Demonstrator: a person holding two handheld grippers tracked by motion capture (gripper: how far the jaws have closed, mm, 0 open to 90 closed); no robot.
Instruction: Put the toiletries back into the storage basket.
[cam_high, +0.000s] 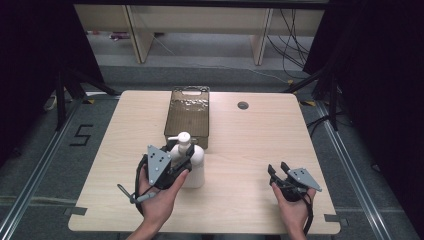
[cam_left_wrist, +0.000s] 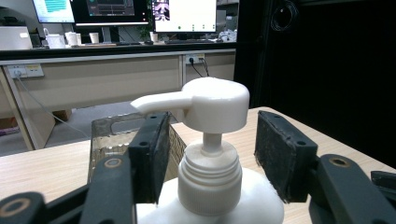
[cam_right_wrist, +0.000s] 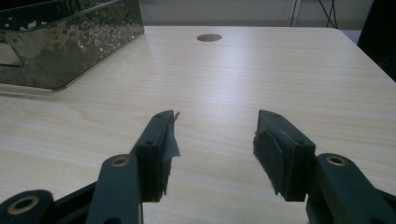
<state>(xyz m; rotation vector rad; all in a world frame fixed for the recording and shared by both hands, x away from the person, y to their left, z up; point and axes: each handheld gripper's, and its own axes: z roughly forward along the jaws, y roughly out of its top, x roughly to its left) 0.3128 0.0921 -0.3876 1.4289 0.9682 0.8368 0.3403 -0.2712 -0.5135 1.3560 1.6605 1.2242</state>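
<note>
The left gripper (cam_high: 182, 159) is seen at the left of the high view, held level in the person's left hand (cam_high: 159, 197) and set around the neck of the white plastic pump bottle (cam_high: 193, 165). In the left gripper view the bottle's ribbed collar and pump head (cam_left_wrist: 215, 103) stand between the two black jaws, with a gap visible on either side (the pads are not yet pressed against it), so the gripper is apart around the bottle. The bottle stands upright on the pale wooden desk (cam_high: 240, 145), just in front of the dark translucent rectangular plastic bin (cam_high: 188, 117), whose near wall is close behind it. Farther right, a small round hole (cam_high: 243, 105) is set into the desk top. At the right, the right gripper (cam_high: 276, 171) is held low over bare desk, well apart from the bottle; its jaws are spread with nothing between them.
</note>
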